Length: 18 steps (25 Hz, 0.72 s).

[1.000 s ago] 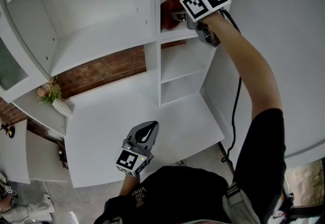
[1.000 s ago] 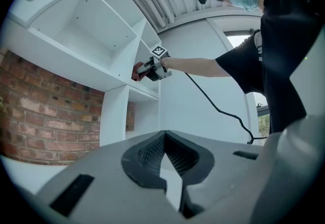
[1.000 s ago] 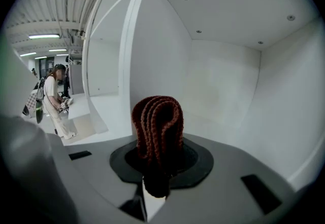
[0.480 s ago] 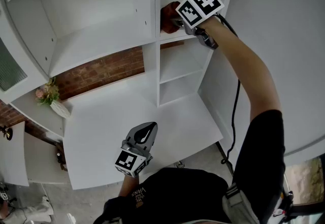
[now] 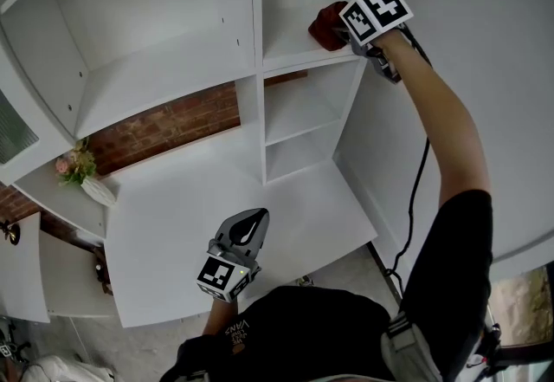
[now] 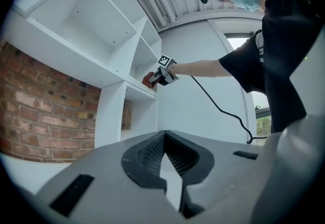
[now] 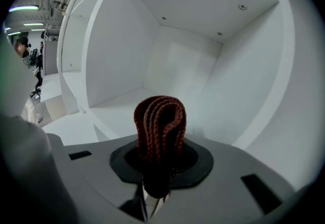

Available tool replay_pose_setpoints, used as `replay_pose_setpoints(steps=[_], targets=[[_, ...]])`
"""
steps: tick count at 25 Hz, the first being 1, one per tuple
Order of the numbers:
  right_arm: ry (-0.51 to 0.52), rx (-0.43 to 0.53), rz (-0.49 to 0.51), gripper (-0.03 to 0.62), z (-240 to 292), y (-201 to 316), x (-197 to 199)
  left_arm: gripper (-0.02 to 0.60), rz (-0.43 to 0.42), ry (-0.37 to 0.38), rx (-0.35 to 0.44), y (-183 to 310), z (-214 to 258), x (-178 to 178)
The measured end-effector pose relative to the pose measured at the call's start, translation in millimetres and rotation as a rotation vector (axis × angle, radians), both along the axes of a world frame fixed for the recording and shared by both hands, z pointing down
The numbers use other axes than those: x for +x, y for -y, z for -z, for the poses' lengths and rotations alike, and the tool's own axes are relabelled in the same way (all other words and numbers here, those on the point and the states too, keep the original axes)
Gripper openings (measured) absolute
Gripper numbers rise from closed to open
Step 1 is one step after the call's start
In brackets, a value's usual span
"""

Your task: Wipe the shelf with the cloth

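Note:
A dark red knitted cloth (image 5: 327,23) rests on the board of the narrow upper-right shelf compartment (image 5: 286,53), near its right wall. My right gripper (image 5: 345,32) is shut on it, arm stretched up. In the right gripper view the folded cloth (image 7: 159,125) stands bunched between the jaws, with the white shelf board (image 7: 119,100) beyond it. My left gripper (image 5: 256,217) hangs low over the white desk top, shut and holding nothing. The left gripper view shows its jaws (image 6: 163,139) meeting at the tips, and far off the right gripper (image 6: 163,72) with the cloth (image 6: 148,80).
A vertical divider (image 5: 246,42) separates the narrow compartment from a wide one on the left. Two smaller shelves (image 5: 299,125) lie below. The white desk top (image 5: 182,224) spreads under them, a brick wall (image 5: 164,122) behind. A vase of flowers (image 5: 85,174) stands at left. A black cable (image 5: 414,198) trails from the right arm.
My right gripper has slid the cloth along the shelf board from beside the divider to the right wall of the compartment. The left gripper has stayed where it was.

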State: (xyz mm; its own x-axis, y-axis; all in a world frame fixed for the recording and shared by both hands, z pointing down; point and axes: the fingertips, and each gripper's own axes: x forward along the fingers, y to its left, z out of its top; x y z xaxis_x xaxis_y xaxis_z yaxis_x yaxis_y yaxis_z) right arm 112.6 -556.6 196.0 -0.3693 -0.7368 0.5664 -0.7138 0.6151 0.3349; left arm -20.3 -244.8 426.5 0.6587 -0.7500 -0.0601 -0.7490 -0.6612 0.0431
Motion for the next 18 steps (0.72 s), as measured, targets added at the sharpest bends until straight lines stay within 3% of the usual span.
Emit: replay_pose_setpoints(steps=[4,8,10,14,18], targets=[[-0.029,0.036,-0.068,0.071,5,7,36,0.005,-0.019,0.000,0.000,6,0,11],[-0.218,0.140,-0.110,0.069,10,7,60,0.005,-0.038,0.003,0.002,10,-1,19],[-0.262,0.163,-0.109,0.069,11,8,62,0.005,-0.044,0.002,0.008,13,0,23],[-0.268,0.184,-0.094,0.071,11,6,60,0.005,-0.052,0.000,0.010,14,2,30],[-0.200,0.196,-0.082,0.069,11,2,57,0.005,-0.046,0.010,0.008,13,2,25]])
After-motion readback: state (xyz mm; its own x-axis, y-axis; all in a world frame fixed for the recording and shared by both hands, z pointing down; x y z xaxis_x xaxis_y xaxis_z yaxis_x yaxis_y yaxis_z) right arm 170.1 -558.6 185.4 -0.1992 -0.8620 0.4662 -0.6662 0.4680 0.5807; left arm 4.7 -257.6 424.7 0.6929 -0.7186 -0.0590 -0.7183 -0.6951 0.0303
